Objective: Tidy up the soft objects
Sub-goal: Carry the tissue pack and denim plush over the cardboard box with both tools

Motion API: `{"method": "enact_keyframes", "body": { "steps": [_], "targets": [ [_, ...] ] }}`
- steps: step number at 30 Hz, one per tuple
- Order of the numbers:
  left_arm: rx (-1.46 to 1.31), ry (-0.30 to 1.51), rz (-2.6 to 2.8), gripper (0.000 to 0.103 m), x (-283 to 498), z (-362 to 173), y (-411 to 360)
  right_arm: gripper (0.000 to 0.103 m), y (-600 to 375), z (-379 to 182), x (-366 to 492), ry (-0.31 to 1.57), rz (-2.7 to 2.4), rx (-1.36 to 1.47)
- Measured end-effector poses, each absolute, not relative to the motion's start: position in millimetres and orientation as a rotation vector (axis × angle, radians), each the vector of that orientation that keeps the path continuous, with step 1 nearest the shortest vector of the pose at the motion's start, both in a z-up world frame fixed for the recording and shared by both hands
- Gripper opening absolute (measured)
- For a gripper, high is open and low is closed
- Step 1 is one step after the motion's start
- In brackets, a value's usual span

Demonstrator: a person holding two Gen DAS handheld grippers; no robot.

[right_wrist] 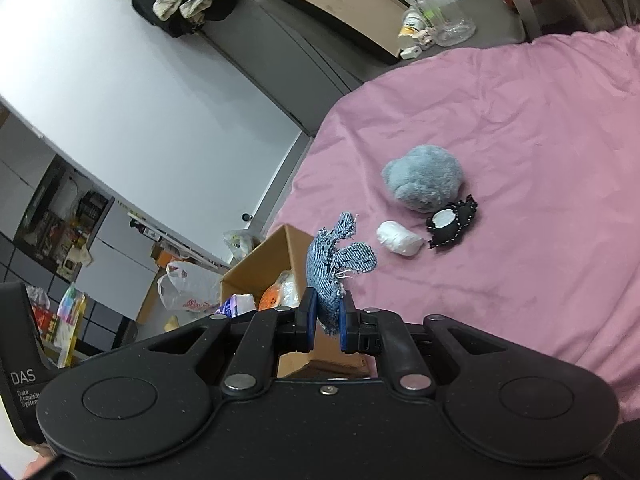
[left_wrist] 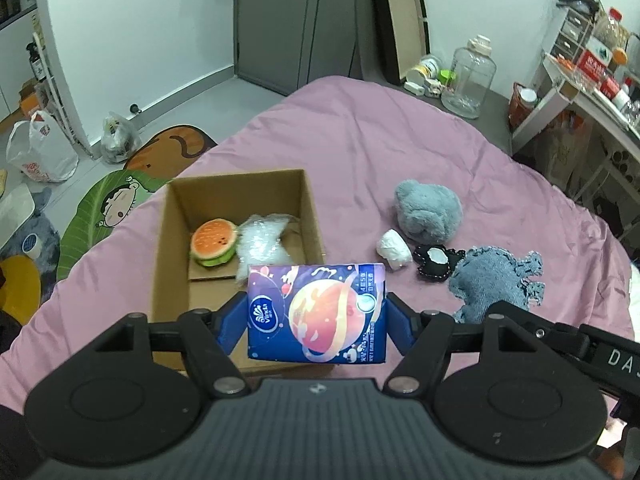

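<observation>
Box on the bed holds a burger toy and plastic wrap; left gripper clamps a tissue pack, right gripper pinches denim.

Purple-blue planet-print tissue pack, stitched blue denim toy, brown box, pink bedspread.

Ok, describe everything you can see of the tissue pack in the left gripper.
The tissue pack is a soft rectangular packet in glossy dark-blue wrap printed with an orange-pink planet and a white logo. The left gripper clamps its two short sides between blue pads. It hangs upright above the near edge of the cardboard box.
</observation>
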State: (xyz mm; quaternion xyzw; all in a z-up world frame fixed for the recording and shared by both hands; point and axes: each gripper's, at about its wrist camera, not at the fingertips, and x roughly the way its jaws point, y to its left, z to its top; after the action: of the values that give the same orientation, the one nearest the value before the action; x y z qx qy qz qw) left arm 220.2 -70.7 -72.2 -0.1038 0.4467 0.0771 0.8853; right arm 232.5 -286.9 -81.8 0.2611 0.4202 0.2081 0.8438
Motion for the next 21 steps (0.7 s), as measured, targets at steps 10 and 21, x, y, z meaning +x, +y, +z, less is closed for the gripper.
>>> {"method": "enact_keyframes", "body": {
  "steps": [10,21],
  "targets": [
    [-0.272,0.897,0.159,0.07,197,-63,-36,0.011,-248,-66,210,0.897,0.457,0.467],
    [-0.353,0.876,0.157,0.07,178,-68,2,0.011,-212,-61,200,0.895,0.429,0.405]
  ]
}}
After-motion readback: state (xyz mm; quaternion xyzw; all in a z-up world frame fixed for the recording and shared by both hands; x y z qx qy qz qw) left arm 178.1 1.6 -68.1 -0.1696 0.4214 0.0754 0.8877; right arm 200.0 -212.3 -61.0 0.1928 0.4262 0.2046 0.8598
